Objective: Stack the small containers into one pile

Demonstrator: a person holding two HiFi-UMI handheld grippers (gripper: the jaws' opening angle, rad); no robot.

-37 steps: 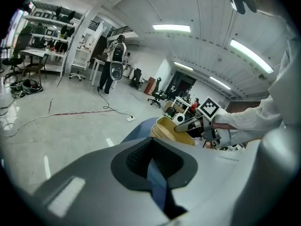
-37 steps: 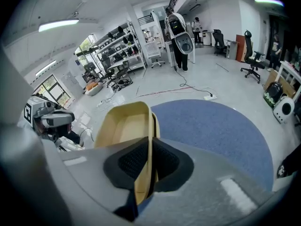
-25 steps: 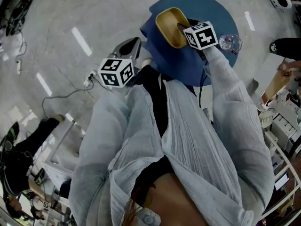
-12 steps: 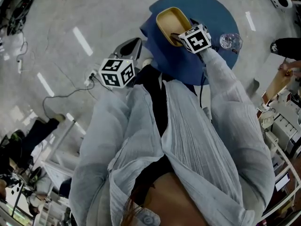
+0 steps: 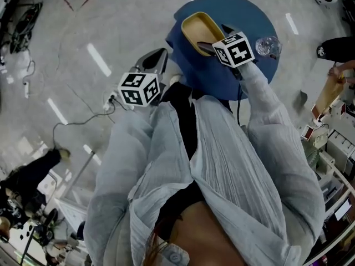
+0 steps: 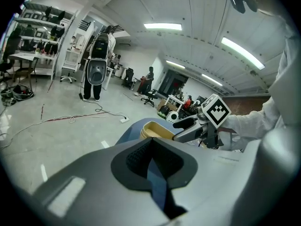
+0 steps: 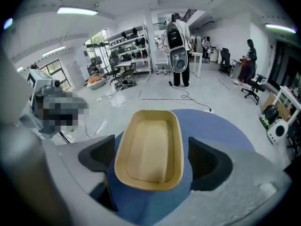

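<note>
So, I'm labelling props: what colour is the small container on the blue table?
Pale yellow-tan; the container shows best in the right gripper view.

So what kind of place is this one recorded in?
Likely a lab or workshop, not a home: racks of gear, loose cables across a bare floor, and office chairs further back.

A round blue surface (image 5: pixel 252 15) stands on a pale grey floor (image 5: pixel 83 15). A small clear glass object (image 5: pixel 268 47) sits near the surface's right edge. A white power strip (image 6: pixel 124 119) and loose cables (image 6: pixel 70 119) lie on the floor. Farther off are metal shelving (image 7: pixel 124 55), an office chair (image 7: pixel 256 86) and a standing person with a black-and-white pack (image 7: pixel 178 51).
</note>
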